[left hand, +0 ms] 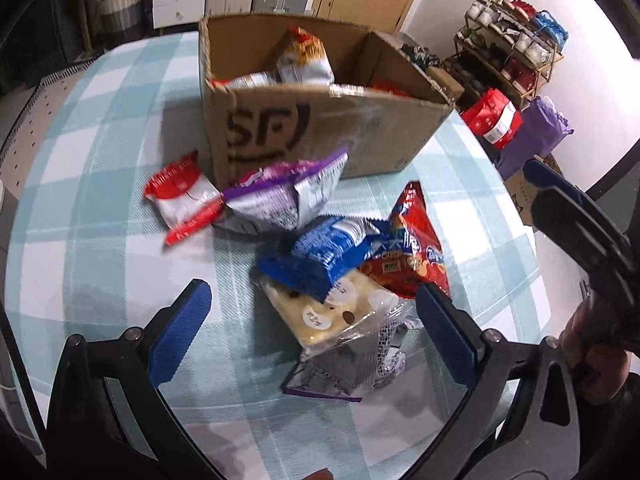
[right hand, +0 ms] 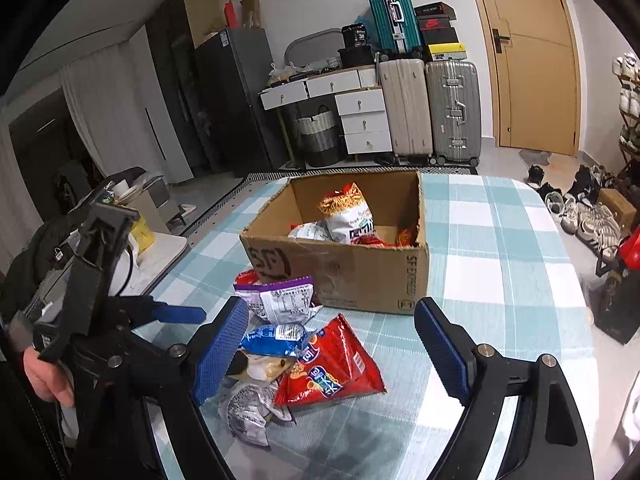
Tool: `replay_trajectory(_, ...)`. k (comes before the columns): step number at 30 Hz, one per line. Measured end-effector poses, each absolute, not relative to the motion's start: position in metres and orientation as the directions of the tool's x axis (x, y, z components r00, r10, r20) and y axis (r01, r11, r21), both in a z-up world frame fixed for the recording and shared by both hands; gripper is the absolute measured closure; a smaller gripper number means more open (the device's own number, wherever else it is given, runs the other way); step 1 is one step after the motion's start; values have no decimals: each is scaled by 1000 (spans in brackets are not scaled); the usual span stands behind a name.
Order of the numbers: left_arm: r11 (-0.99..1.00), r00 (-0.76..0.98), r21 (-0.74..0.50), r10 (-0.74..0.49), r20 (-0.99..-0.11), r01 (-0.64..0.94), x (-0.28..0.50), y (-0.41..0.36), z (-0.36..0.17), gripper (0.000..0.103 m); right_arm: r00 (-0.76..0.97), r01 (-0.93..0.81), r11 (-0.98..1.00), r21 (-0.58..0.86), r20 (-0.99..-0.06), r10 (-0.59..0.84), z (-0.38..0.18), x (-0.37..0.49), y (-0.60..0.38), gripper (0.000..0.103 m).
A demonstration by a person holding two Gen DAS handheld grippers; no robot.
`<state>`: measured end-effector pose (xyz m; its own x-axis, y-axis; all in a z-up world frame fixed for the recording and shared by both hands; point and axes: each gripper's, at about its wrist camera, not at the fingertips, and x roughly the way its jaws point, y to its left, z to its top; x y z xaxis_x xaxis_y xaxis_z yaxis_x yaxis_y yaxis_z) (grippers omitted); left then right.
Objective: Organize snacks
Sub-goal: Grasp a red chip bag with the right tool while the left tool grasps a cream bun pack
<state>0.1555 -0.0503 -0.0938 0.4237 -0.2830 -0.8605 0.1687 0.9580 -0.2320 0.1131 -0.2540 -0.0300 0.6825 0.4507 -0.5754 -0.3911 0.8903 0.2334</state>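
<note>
A cardboard box [left hand: 320,128] [right hand: 360,276] marked SF stands on the checked tablecloth with several snack bags inside. In front of it lies a pile of snacks: a red-white packet [left hand: 180,196], a purple bag [left hand: 280,196] [right hand: 276,300], a blue packet [left hand: 324,256] [right hand: 276,336], a red crisp bag [left hand: 416,252] [right hand: 328,368], a clear pack of yellow biscuits [left hand: 336,316] and a silver-purple wrapper [left hand: 344,368] [right hand: 248,408]. My left gripper [left hand: 316,328] is open just above the biscuit pack. My right gripper [right hand: 336,360] is open over the red crisp bag, holding nothing.
The table's right edge [right hand: 576,280] drops to a floor with shoes [right hand: 588,216] and a shoe rack [left hand: 512,52]. A red bag [left hand: 494,118] and a purple bag [left hand: 536,136] stand beside the table. Suitcases [right hand: 432,108] and drawers [right hand: 360,112] line the far wall.
</note>
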Motion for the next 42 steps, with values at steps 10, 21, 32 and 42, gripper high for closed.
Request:
replay_trajectory(10,978,389,-166,-204,-898,131,166,-67,-118,1,682,-373,892,257,-576,451,-40,109,-264,16)
replay_trajectory(21,986,353,-139,-163,-921,93,171,-48,-139,11,675,-363,888,282,-578,459,-48,112,-266,16)
replay_trajectory(32,992,350,-24,-67,-934,125,179,-57,-153,23,668,-366,885,288,-580,466,-54,113,-263,16)
replay_trajectory(42,972,380,-33,-122,-917,233,170,-66,-148,43,663,-354,885,303,-586,466,-61,111,-267,16)
